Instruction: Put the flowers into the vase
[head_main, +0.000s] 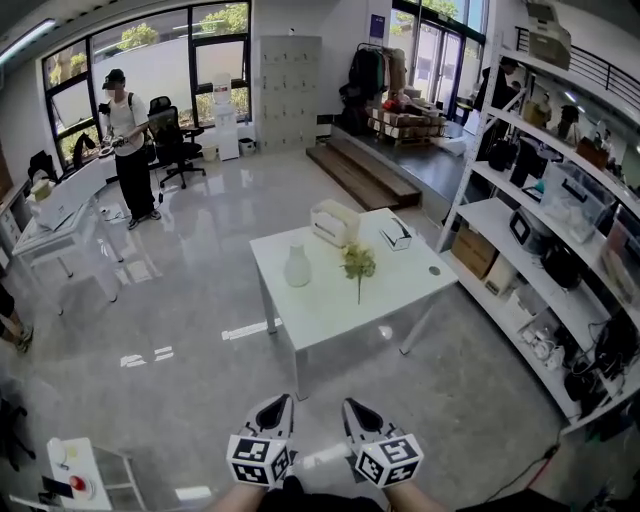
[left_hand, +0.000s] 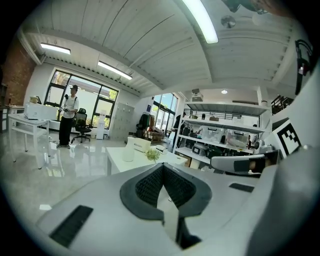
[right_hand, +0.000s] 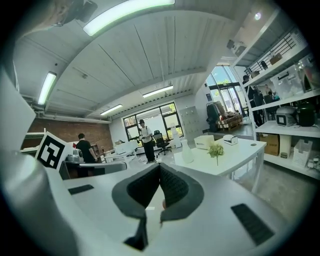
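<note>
flowers (head_main: 358, 262): far ahead on worktop (head_main: 400, 290), stem pointing near
nearer: right tool (head_main: 352, 405)
left tool (head_main: 281, 399): pressed together, empty, like right

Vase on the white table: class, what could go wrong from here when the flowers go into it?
The vase looks narrow-necked and stands free on the table, so a stem pushed off-centre might tip it. The flowers show only a thin stem, which the jaws may miss or crush.
</note>
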